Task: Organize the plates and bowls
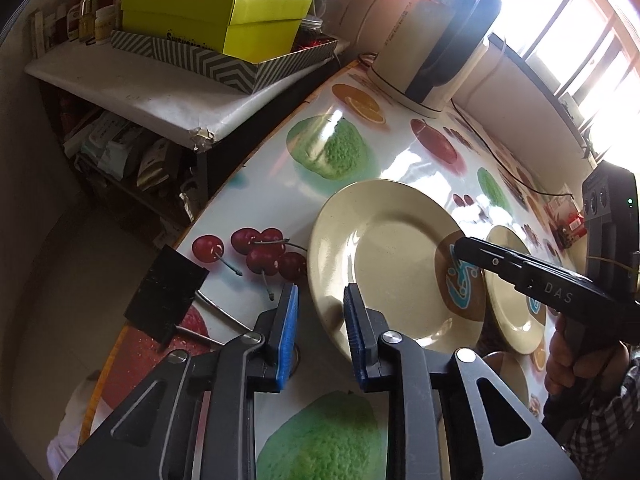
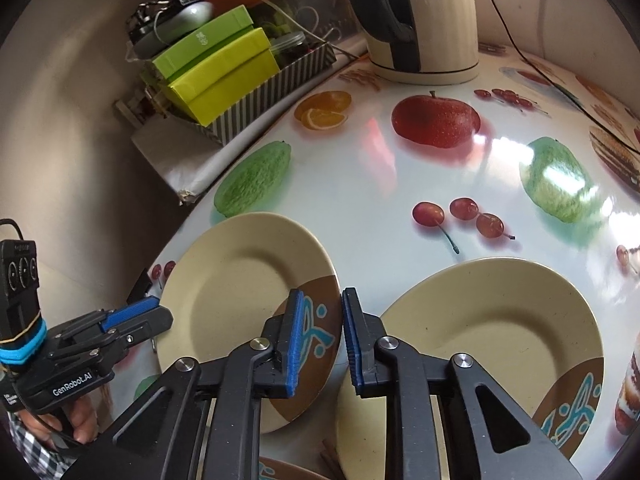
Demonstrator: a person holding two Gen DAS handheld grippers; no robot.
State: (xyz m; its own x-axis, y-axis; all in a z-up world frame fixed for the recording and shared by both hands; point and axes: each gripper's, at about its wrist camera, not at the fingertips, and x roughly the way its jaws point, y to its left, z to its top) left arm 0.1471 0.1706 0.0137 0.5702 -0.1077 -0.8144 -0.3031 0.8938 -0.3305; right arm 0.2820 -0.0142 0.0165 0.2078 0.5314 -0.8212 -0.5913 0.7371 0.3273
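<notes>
On the left wrist view, my left gripper point(image 1: 320, 308) straddles the near rim of the left plate point(image 1: 384, 256), one blue pad over the well, the other outside the rim. I cannot tell whether the fingers point(image 1: 289, 312) pinch yet. My right gripper point(image 1: 460, 248) reaches in at this plate's brown-patterned far edge; its state is hidden here. A second plate point(image 1: 516, 312) lies just beyond on the table point(image 1: 400, 152).

From the right wrist view, the right gripper point(image 2: 320, 320) stands narrowed on that patterned rim, apparently clamping it. The plate looks tilted, likely being lifted two-handed toward the second plate point(image 2: 500, 320) for stacking.
</notes>
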